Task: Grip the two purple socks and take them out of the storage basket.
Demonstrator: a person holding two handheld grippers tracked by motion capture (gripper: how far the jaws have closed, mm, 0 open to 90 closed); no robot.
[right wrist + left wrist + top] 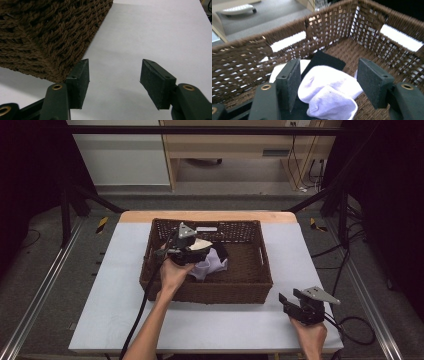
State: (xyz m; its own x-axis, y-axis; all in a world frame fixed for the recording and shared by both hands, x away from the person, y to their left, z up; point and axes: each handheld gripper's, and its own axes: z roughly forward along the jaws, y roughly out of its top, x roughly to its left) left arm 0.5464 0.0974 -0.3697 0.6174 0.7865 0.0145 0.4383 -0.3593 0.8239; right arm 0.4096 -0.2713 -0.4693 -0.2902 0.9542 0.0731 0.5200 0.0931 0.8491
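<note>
The white sock [329, 92] lies inside the woven basket [255, 287], directly between the jaws of the left tongs [328, 82], which stand open around it without pressing. The right tongs [113, 82] wait open and empty on the worktop [115, 270], well apart beside the basket's corner.

1 basket [252, 287] | 1 white sock [329, 96] | 1 blk cloth [325, 60] | 2 grippers [196, 251] [296, 306]

We cannot tell whether the left hand-held gripper [328, 86] touches the white sock [329, 92]; that sock covers most of the black cloth [323, 60] behind it.
</note>
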